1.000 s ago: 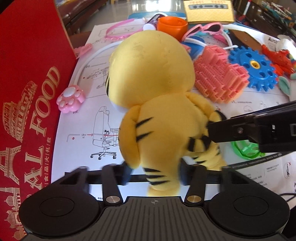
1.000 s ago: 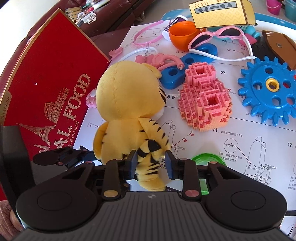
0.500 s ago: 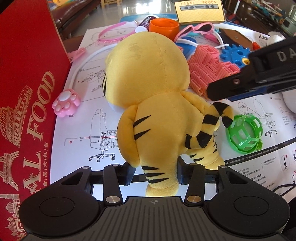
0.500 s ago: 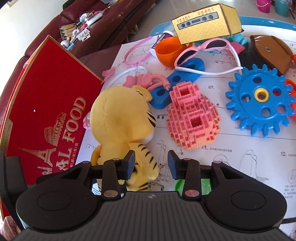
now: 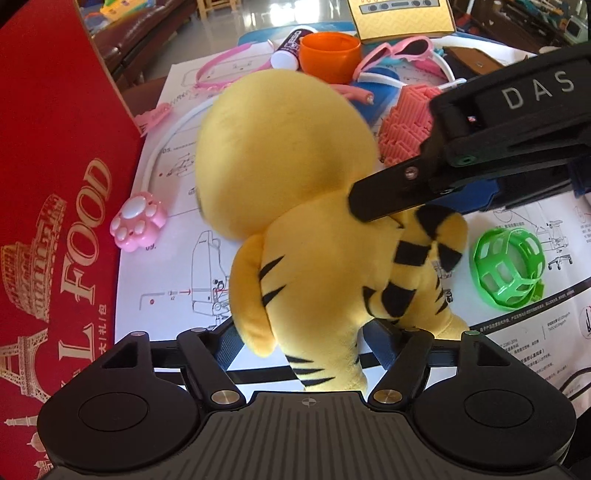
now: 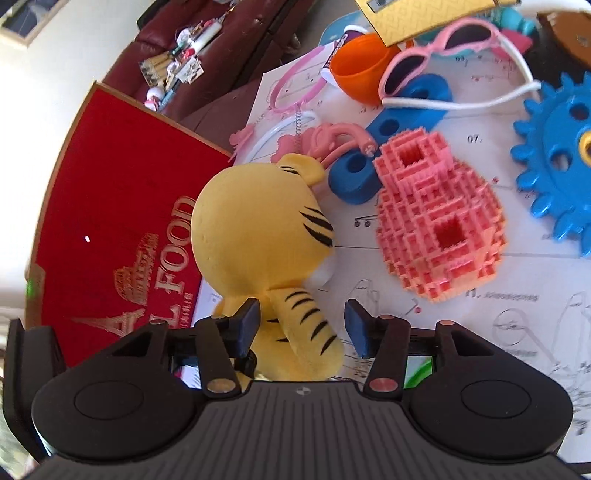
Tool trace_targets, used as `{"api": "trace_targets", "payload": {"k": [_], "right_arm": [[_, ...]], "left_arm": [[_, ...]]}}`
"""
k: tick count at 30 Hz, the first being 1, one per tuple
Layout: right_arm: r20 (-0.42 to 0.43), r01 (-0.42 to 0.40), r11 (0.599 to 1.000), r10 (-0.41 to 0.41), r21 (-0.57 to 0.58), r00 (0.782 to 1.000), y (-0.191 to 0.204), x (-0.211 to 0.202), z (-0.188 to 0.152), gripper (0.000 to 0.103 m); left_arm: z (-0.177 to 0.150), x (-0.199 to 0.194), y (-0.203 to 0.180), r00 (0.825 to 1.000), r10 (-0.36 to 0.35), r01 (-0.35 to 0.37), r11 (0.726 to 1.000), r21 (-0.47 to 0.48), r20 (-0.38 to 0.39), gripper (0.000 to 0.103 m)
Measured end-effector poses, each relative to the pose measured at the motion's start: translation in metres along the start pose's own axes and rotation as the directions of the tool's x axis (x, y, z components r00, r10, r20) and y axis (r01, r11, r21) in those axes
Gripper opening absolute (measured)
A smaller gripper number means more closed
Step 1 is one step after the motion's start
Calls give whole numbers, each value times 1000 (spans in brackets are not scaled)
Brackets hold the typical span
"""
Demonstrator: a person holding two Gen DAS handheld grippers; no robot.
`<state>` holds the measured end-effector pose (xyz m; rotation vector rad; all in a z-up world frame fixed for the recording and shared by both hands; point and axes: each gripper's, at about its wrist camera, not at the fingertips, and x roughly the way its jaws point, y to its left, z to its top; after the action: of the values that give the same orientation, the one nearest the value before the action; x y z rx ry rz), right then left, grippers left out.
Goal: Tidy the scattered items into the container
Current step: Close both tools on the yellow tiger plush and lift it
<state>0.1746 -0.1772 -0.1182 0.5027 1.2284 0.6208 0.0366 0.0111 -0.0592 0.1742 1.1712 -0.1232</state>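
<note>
A yellow plush tiger (image 5: 295, 206) with black stripes stands upright on the paper sheet. My left gripper (image 5: 303, 343) is shut on its lower body. The tiger also shows in the right wrist view (image 6: 258, 251), from above. My right gripper (image 6: 301, 326) is open and hovers over the tiger's back, its jaws apart and holding nothing; its arm (image 5: 480, 147) crosses the left wrist view beside the tiger's head. A red box (image 5: 48, 206) marked "FOOD" stands at the left, close to the tiger.
Scattered on the sheet are a pink block figure (image 6: 439, 221), a blue gear (image 6: 561, 162), a green cage ball (image 5: 508, 271), a pink paw (image 5: 138, 221), an orange cup (image 5: 328, 53), pink sunglasses (image 6: 443, 51) and a yellow carton (image 5: 400, 16).
My right gripper let go of the tiger's tail, opened and rose above the tiger. My left gripper kept its hold, and the tiger tilted slightly.
</note>
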Motion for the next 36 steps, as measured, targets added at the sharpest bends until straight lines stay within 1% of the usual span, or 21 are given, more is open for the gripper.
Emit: {"api": "trace_targets", "payload": {"k": [1, 2, 5, 8, 10, 13, 14, 16, 18, 20, 22, 24, 25, 27, 28, 30, 32, 33, 34, 35, 36], "right_arm": [[-1, -13, 1000, 13, 20, 1000, -1, 1, 0, 56], [-2, -22, 999, 22, 34, 1000, -2, 2, -1, 55], [7, -13, 1000, 13, 23, 1000, 1, -1, -3, 51], [28, 31, 999, -30, -31, 999, 12, -10, -9, 44], [27, 54, 996, -53, -66, 998, 18, -16, -16, 43], [-12, 40, 996, -41, -81, 999, 17, -26, -27, 41], [-37, 26, 997, -29, -79, 999, 15, -28, -31, 43], [-62, 20, 996, -25, -88, 998, 14, -29, -37, 52], [-45, 45, 994, -50, -96, 998, 16, -28, -41, 82], [-25, 45, 995, -47, -87, 999, 20, -27, -43, 88], [-40, 30, 996, -33, -88, 999, 24, -22, -43, 87], [-41, 52, 993, -57, -106, 998, 29, -15, -42, 88], [-43, 70, 991, -75, -114, 996, 31, -11, -41, 88], [-66, 102, 987, -111, -126, 992, 31, -4, -43, 79], [-72, 95, 988, -104, -118, 992, 30, -3, -44, 77], [-69, 103, 987, -113, -124, 991, 32, -4, -47, 75], [-67, 108, 985, -118, -131, 991, 32, -4, -48, 75], [-69, 106, 987, -115, -121, 991, 31, -4, -48, 74], [-73, 103, 989, -111, -110, 991, 30, -4, -48, 74], [-77, 102, 990, -110, -101, 991, 29, -3, -47, 74], [-82, 101, 990, -109, -95, 991, 28, -2, -47, 74]], "left_arm": [[1, 1, 0, 1000, -3, 3, 1000, -2, -3, 78], [2, 1, 0, 1000, -6, 6, 1000, -6, -6, 68], [3, 0, 0, 1000, -9, 9, 1000, -11, -9, 59], [-1, -3, -5, 1000, 15, -15, 1000, 17, 4, 52], [-9, -7, -8, 1000, -1, 0, 999, 33, 9, 51], [-27, -15, -6, 999, -48, 48, 998, 31, 10, 51], [-33, -17, -5, 998, -66, 66, 997, 31, 6, 51], [-42, -20, -6, 997, -79, 78, 995, 54, 8, 51], [-49, -24, -11, 996, -85, 83, 993, 80, 14, 52], [-51, -27, -14, 995, -97, 94, 992, 90, 21, 52], [-55, -30, -18, 994, -106, 103, 990, 94, 23, 52], [-57, -31, -21, 994, -102, 100, 990, 99, 24, 52], [-57, -31, -21, 995, -95, 92, 991, 95, 23, 55], [-57, -29, -19, 997, -78, 77, 994, 74, 17, 60], [-57, -28, -18, 997, -76, 75, 995, 66, 10, 63], [-57, -24, -17, 998, -67, 67, 996, 52, -5, 67], [-57, -23, -18, 999, -49, 49, 997, 52, -5, 79], [-57, -23, -20, 999, -41, 41, 998, 57, -4, 80], [-57, -23, -21, 999, -40, 40, 997, 61, -3, 80], [-56, -23, -22, 999, -40, 40, 997, 62, -3, 72], [-55, -23, -23, 999, -38, 38, 997, 62, -4, 68]]}}
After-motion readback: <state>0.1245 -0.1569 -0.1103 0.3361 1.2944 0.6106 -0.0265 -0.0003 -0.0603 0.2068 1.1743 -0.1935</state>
